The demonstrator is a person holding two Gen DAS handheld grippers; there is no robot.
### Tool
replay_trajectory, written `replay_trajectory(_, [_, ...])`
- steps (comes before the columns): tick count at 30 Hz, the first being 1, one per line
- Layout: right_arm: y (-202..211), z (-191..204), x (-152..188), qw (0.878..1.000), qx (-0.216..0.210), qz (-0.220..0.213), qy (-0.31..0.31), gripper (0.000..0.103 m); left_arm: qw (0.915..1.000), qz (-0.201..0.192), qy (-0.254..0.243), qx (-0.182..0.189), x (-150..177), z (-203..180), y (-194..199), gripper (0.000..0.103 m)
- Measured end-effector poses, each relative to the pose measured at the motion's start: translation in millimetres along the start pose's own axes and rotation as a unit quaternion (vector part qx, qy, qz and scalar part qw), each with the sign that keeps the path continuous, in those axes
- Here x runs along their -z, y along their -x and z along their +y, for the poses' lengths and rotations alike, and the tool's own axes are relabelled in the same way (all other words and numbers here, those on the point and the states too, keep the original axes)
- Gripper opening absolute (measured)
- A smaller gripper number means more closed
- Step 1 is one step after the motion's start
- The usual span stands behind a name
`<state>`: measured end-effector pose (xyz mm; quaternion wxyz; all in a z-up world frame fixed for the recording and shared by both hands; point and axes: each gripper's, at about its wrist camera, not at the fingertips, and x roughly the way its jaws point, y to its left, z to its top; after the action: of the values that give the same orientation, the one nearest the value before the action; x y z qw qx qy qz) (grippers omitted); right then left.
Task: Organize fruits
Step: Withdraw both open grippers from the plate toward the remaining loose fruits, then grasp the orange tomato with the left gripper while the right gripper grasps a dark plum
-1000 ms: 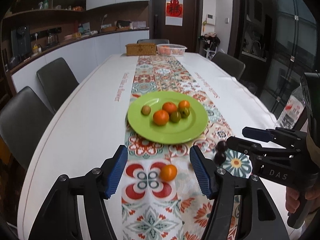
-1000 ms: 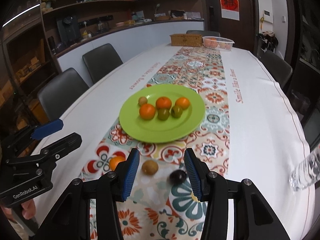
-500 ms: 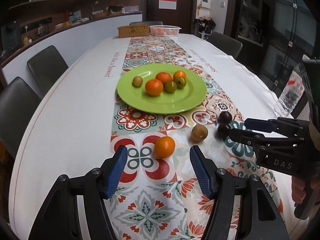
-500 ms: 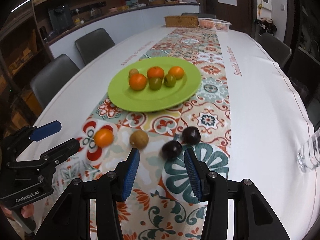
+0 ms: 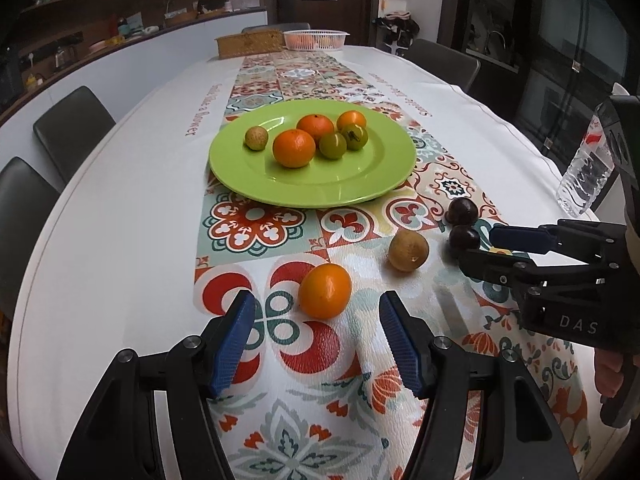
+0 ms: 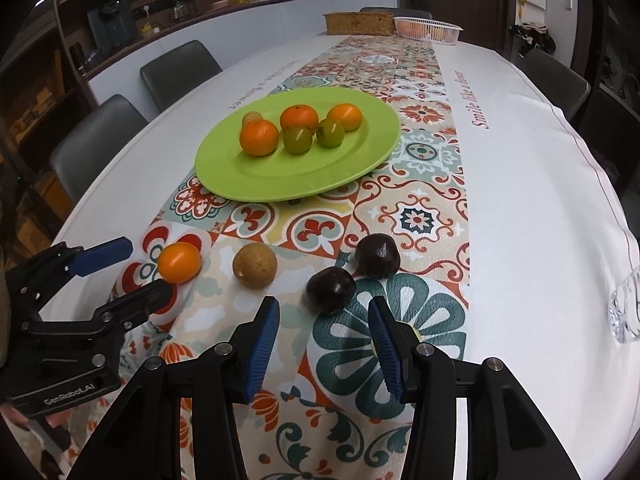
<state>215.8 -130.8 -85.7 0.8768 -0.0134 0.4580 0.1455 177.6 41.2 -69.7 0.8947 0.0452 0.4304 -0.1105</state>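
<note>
Both sets of jaws gape empty: the left gripper (image 5: 316,346) faces the orange (image 5: 324,290), the right gripper (image 6: 324,342) a plum (image 6: 330,290), both on the counter short of the plate (image 6: 360,160). Round, smooth fruit likely rolls; grip across the middle, gently.

Six fruits (image 5: 294,148) on plate (image 5: 384,176); four (image 6: 256,266) before it.

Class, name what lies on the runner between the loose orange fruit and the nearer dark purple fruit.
One round brown fruit, apart from the orange fruit and dark purple fruit; clearest in the right wrist view.
</note>
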Motion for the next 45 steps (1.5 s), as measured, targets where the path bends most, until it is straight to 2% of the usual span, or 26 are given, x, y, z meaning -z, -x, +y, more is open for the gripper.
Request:
replay_trajectory(2, [-3, 0, -1, 1.000, 0.002, 0.000, 0.001, 0.047, 1.0000, 0.003, 0.001, 0.006, -1, 0, -3, 0.053])
replay_trajectory(14, [-14, -1, -6, 1.000, -0.002, 0.008, 0.006, 0.033, 0.9995, 0.023, 0.008, 0.020, -5, -1, -21, 0.031])
replay_trajectory(16, [-16, -3, -6, 1.000, 0.000, 0.008, 0.006, 0.030, 0.9994, 0.025, 0.011, 0.021, -6, 0, -22, 0.031])
replay_trajectory(26, [-10, -2, -5, 1.000, -0.005, 0.001, 0.007, 0.029, 0.9995, 0.017, 0.013, 0.023, -9, -3, -14, 0.031])
replay_trajectory(45, [47, 8, -17, 0.997, -0.020, -0.064, 0.022, 0.029, 0.9981, -0.058, 0.006, 0.021, -27, -17, 49, 0.031])
